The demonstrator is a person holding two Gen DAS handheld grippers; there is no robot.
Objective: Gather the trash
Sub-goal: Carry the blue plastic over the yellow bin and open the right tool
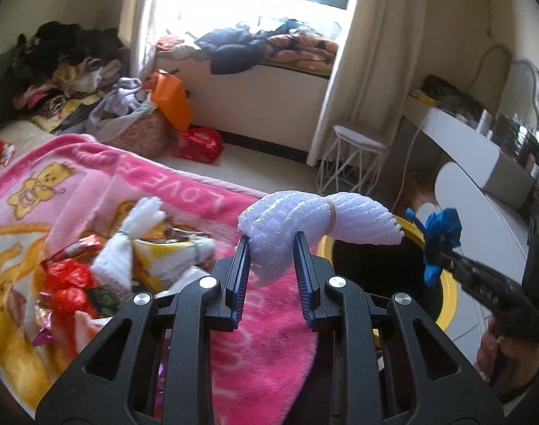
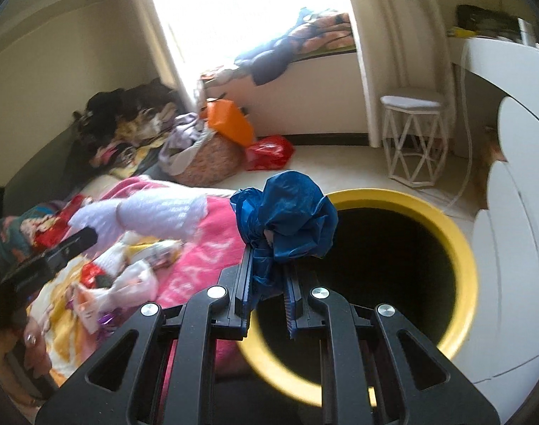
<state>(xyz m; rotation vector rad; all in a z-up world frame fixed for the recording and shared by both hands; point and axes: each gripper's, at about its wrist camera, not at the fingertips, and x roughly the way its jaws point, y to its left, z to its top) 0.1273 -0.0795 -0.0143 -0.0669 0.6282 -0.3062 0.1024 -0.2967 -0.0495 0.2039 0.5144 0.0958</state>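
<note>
- R claw clenched on blue crumpled wad; wad hangs just over near-left rim of yellow-rimmed bin, so nearer arm to drop.
- L claw clenched on white tied cloth bundle; long axis crosswise, tip over bin's left rim.
- More wrappers on bed, left of bin.

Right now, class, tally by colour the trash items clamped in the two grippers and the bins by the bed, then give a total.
White fluffy cloth bundle, in the left gripper: 1
Blue crumpled plastic bag, in the right gripper: 1
Yellow-rimmed round bin: 1
Total: 3
</note>
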